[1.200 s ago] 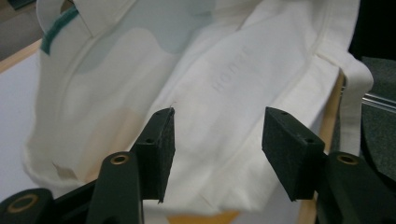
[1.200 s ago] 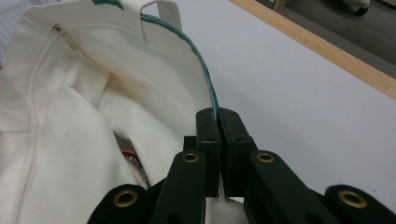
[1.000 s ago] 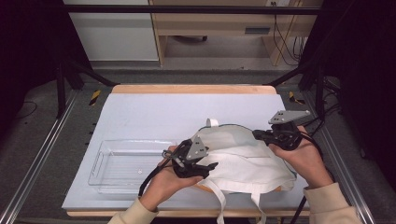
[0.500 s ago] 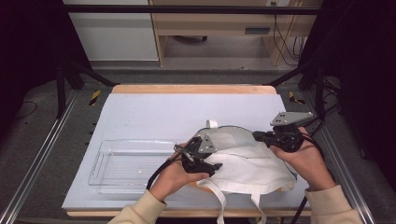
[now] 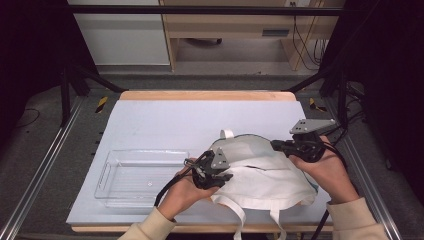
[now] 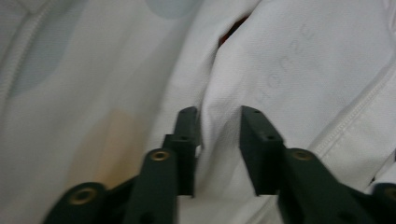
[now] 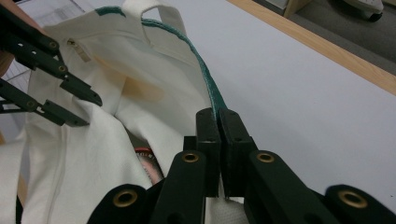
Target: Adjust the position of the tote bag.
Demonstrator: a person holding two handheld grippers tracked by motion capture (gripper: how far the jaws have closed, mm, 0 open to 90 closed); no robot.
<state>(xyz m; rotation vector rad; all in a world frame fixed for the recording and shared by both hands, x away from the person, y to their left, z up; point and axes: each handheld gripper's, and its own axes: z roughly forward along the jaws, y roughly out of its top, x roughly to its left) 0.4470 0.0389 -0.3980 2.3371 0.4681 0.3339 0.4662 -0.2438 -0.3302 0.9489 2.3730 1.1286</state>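
**Mia:** Where is the white cloth bag [image 5: 265,175]?

**Ben:** It lies on the pale table [image 5: 200,120], down near the front edge, at about 5 o'clock from the table's middle. It has a green edge [image 7: 205,79] along its open top. Its white straps [image 5: 240,215] hang over the front edge of the table.

**Mia:** What is the right gripper [image 5: 277,145] doing?

**Ben:** Its two black jaws are squeezed tight together on the green edge of the bag. It holds the bag at the bag's 2 o'clock side.

**Mia:** And the left gripper [image 5: 227,176]?

**Ben:** It is at the bag's 9 o'clock side. Its jaws have just been closing. There is a fold of white cloth between them, with a small gap left. I cannot tell if the pads press on the cloth.

**Mia:** Is something inside the bag?

**Ben:** Yes, a little red thing [image 7: 148,161] peeks out of the opening in the right gripper view. I cannot tell what it is.

**Mia:** What else is on the table?

**Ben:** A clear plastic tray [image 5: 107,172]. It sits just beside the bag, at 9 o'clock from it.
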